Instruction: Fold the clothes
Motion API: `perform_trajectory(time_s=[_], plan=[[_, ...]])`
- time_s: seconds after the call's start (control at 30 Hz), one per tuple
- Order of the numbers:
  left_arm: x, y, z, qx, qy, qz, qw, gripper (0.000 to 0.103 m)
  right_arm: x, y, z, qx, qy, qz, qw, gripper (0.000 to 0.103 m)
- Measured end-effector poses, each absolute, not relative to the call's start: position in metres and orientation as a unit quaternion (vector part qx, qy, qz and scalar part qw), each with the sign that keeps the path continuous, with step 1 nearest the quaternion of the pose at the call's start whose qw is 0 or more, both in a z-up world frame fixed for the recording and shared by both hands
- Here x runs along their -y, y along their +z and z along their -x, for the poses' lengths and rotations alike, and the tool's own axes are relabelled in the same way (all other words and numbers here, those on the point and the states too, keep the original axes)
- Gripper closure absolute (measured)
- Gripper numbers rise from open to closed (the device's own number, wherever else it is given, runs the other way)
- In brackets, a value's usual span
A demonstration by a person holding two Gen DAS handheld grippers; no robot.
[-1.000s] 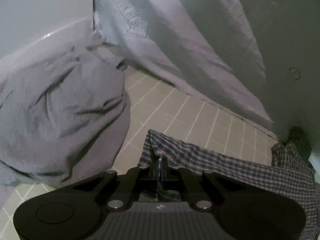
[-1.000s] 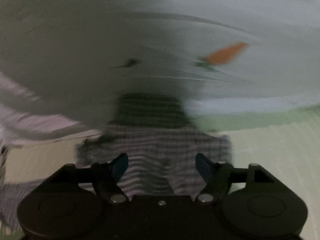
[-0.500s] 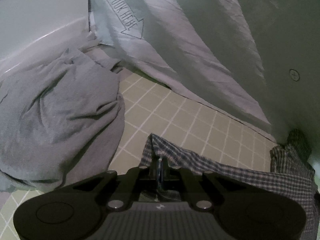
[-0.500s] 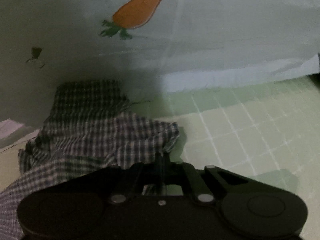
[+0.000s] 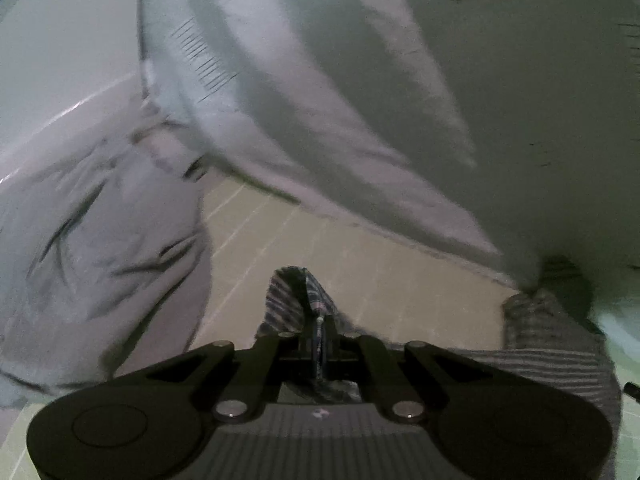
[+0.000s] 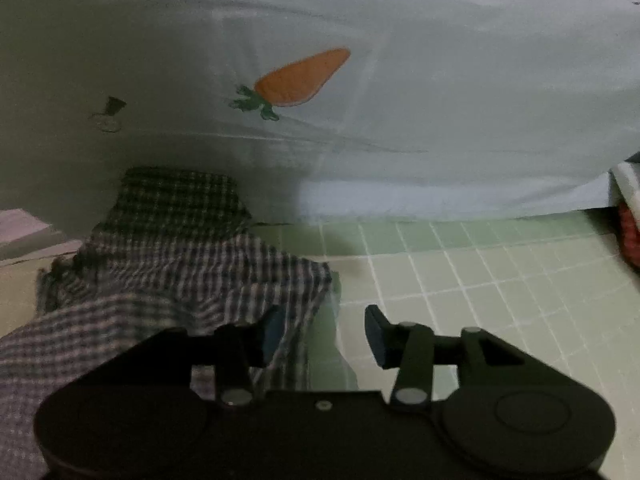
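while the pale green sheet with its white grid (image 6: 500,280) covers the whole work surface, a light bedcover with an orange carrot print (image 6: 304,78) rises behind it. the left gripper (image 5: 320,330) is clamped on an edge of the dark-and-white checked cloth (image 6: 180,256), which lies crumpled on the sheet. the right gripper (image 6: 326,330) has just been opening, its jaws partly apart beside the cloth's corner. a grey garment (image 5: 100,240) is heaped at the left.

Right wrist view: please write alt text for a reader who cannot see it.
The right gripper, jaws just opened, hangs over the edge of a checked garment on a green tiled surface. Behind hangs pale fabric with a carrot motif.
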State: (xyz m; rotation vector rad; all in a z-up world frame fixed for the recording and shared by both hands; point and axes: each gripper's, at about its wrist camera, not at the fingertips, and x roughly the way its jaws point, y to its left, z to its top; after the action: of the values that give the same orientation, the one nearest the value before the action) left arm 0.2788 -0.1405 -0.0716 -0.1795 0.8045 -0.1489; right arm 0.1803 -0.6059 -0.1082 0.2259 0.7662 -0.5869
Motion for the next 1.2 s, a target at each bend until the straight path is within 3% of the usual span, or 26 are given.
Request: perform_trajectory(time_s=[0.43, 0.77, 0.83, 0.9, 1.0, 1.07, 1.2], plan=[[0.253, -0.023, -0.208, -0.358, -0.226, 0.033, 0.906, 0.101, 0.559, -0.093, -0.072, -0.363, -0.292, -0.147, 0.872, 0.056], [0.315, -0.056, -0.150, -0.425, -0.294, 0.017, 0.856, 0.100, 0.550, -0.109, -0.006, -0.380, -0.307, -0.197, 0.850, 0.056], [0.318, -0.065, -0.148, -0.446, -0.286, 0.019, 0.848, 0.093, 0.550, -0.111, -0.002, -0.382, -0.308, -0.201, 0.848, 0.056], [0.316, -0.069, -0.147, -0.457, -0.280, 0.030, 0.844, 0.062, 0.549, -0.110, -0.003, -0.381, -0.306, -0.200, 0.849, 0.056], [0.309, -0.069, -0.144, -0.460, -0.281, 0.052, 0.840, 0.039, 0.545, -0.102, -0.011, -0.371, -0.301, -0.188, 0.858, 0.050], [0.304, -0.064, -0.141, -0.453, -0.279, 0.056, 0.845, 0.035, 0.542, -0.097, -0.016, -0.364, -0.297, -0.179, 0.864, 0.034], [0.291, -0.059, -0.141, -0.437, -0.260, 0.061, 0.859, 0.034, 0.529, -0.081, -0.034, -0.332, -0.269, -0.178, 0.886, 0.029]])
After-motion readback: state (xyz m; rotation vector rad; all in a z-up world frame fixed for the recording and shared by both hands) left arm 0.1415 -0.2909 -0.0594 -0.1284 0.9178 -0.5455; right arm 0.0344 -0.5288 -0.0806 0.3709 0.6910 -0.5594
